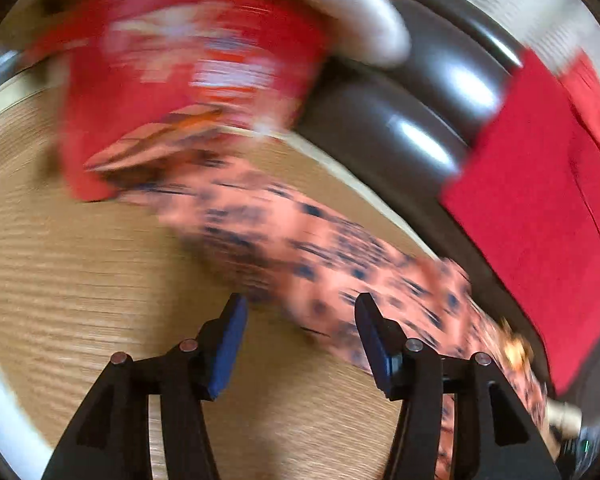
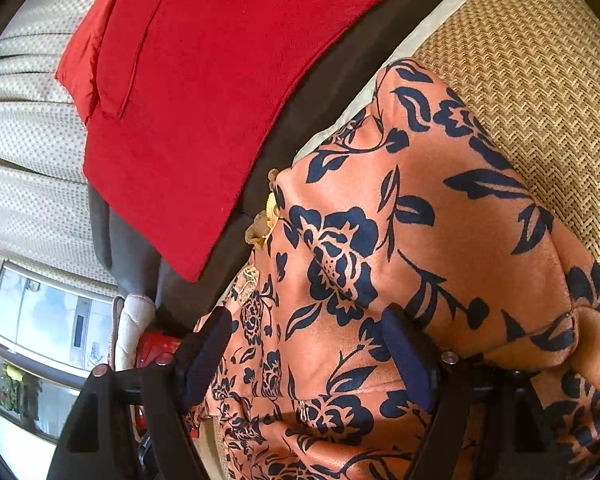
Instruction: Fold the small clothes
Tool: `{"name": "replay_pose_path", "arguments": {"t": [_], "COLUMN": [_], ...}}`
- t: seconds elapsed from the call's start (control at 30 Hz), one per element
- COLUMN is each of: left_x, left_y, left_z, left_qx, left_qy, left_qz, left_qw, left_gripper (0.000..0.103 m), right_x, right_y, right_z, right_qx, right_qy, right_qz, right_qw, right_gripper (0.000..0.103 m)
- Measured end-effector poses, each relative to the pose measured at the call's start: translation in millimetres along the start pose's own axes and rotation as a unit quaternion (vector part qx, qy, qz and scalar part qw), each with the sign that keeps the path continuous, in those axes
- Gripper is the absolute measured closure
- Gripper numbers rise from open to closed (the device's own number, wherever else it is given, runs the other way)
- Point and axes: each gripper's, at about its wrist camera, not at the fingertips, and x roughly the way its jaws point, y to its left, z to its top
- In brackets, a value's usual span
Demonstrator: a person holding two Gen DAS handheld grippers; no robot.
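Left hand-held gripper (image 1: 300, 344) has its blue pads standing apart with nothing pinched between them; only the woven mat shows in the gap. Just ahead and toward its right finger lies the orange floral garment (image 1: 320, 256), stretched in a blurred band across the woven mat (image 1: 80, 272). Farther ahead is a red printed piece (image 1: 188, 68), too smeared to name. Beyond the mat's edge runs a dark sofa frame (image 1: 412, 120) with a red cushion (image 1: 540, 200) on it.

Right hand-held gripper (image 2: 308, 344) is spread wide, one finger on each side of a rumpled part of the same garment (image 2: 400, 232). The cloth lies in the gap, but whether the pads press on it I cannot tell; it looks more like a hover over the fabric than a grip. A small gold trim (image 2: 266, 220) sits at the garment's edge, ahead and left of this gripper, next to the red cushion (image 2: 220, 100).

Judging from this, the garment is still being laid out or sized up, and no clean fold is visible yet. The next move probably calls for each gripper to settle on an edge or corner, close on a single layer, and carry it across without dragging the rest of the bunched cloth along.
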Motion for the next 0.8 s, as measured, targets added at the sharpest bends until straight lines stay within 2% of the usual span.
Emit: {"name": "replay_pose_path", "arguments": {"t": [0.07, 0.13, 0.2, 0.33, 0.43, 0.57, 0.7, 0.8], "left_x": [-11.2, -16.8, -15.9, -7.2, -11.9, -10.7, 0.7, 3.7], "left_y": [19.1, 30.0, 37.1, 53.1, 56.0, 56.7, 63.4, 69.1], "left_z": [8.3, 13.0, 16.6, 23.8, 28.7, 37.3, 47.3, 55.2], "left_qx": [-0.025, -0.032, -0.034, -0.059, -0.048, -0.036, -0.065, -0.1], "left_qy": [-0.024, -0.043, -0.045, -0.044, -0.071, -0.101, -0.096, -0.091], "left_qz": [0.022, 0.041, 0.065, 0.091, 0.125, 0.146, 0.107, 0.037], "left_qw": [0.9992, 0.9977, 0.9963, 0.9931, 0.9884, 0.9834, 0.9875, 0.9901], "left_gripper": [0.045, 0.036, 0.03, 0.03, 0.03, 0.029, 0.029, 0.03], "right_x": [4.3, 7.8, 11.2, 17.1, 21.7, 26.3, 32.1, 37.5], "right_y": [4.4, 9.3, 13.6, 18.5, 22.1, 25.9, 30.1, 34.8], "right_z": [-3.2, -6.6, -10.4, -14.2, -14.9, -17.8, -17.9, -19.3], "right_qx": [-0.013, -0.023, -0.031, -0.035, -0.039, -0.047, -0.057, -0.063], "right_qy": [-0.001, -0.002, -0.006, -0.01, -0.012, -0.018, -0.019, -0.022], "right_qz": [-0.009, -0.018, -0.024, -0.029, -0.03, -0.036, -0.038, -0.04], "right_qw": [1.0, 1.0, 0.999, 0.999, 0.999, 0.998, 0.997, 0.997], "right_gripper": [0.023, 0.023, 0.022, 0.021, 0.019, 0.016, 0.012, 0.009]}}
